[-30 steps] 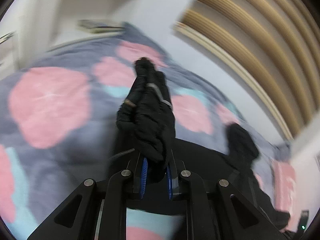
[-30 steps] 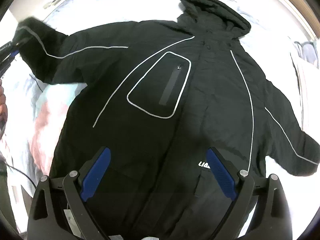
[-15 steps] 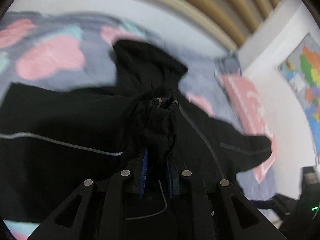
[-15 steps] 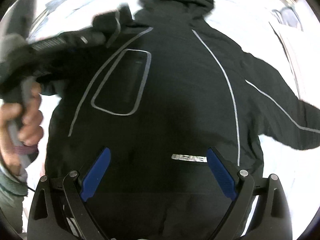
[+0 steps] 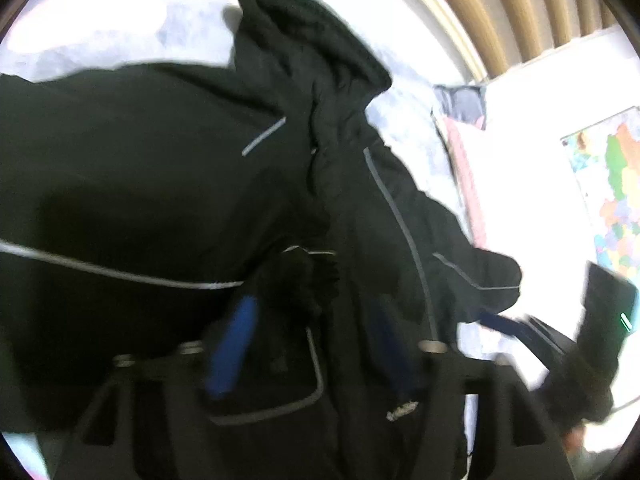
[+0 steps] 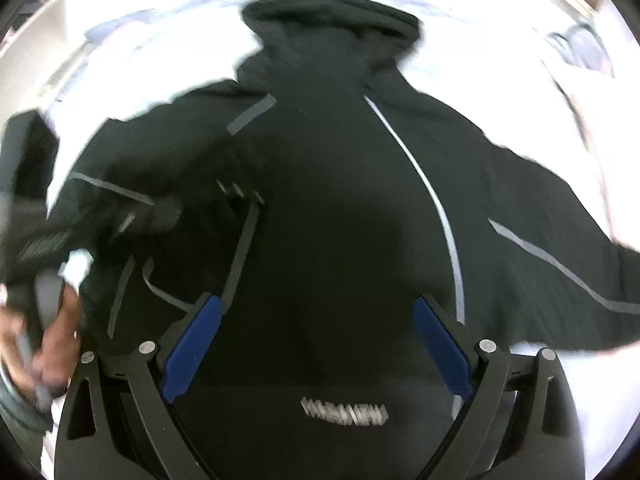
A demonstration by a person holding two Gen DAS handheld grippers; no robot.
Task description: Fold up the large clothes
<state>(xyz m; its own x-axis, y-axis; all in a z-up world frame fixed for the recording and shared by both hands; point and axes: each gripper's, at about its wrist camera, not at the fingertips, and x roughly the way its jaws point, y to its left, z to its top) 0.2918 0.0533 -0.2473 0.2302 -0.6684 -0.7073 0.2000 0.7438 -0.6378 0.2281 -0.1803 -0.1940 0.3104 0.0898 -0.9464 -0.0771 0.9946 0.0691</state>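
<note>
Sleeve cuff (image 5: 308, 280) carried onto jacket (image 6: 340, 208), left tool (image 5: 312, 320) opening, apparently released, right tool (image 6: 316, 320) spread, empty.

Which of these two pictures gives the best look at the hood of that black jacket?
The left wrist view: the hood sits large there, its rolled edge and folds plain against the pale bedding. The right wrist view shows the hood too, whole and centred above the jacket, but smaller, farther off and smeared by blur.
</note>
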